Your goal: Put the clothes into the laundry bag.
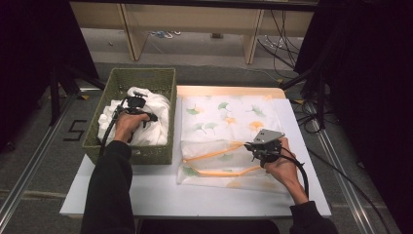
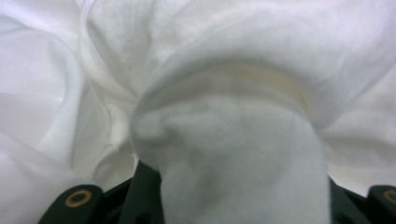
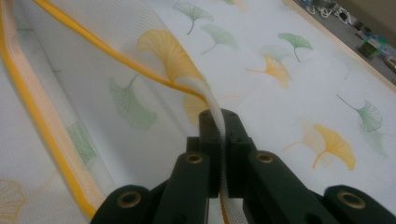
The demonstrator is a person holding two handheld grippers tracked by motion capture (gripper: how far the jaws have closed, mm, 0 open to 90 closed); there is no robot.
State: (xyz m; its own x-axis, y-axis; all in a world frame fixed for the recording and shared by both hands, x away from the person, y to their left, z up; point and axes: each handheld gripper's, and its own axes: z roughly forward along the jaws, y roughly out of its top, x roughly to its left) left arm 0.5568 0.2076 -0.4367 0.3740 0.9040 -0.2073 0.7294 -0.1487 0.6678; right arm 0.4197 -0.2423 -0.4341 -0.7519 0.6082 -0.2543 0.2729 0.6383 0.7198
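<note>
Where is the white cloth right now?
In the high view, the white cloth is bunched in the green basket at the table's left, beside the leaf-print bag.

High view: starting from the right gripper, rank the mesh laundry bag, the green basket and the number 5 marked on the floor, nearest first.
1. Mesh laundry bag: its orange-trimmed edge is pinched in the right gripper, on the table's right half.
2. Green basket: across the table, to the left.
3. Number 5: on the floor, left of the basket.
</note>
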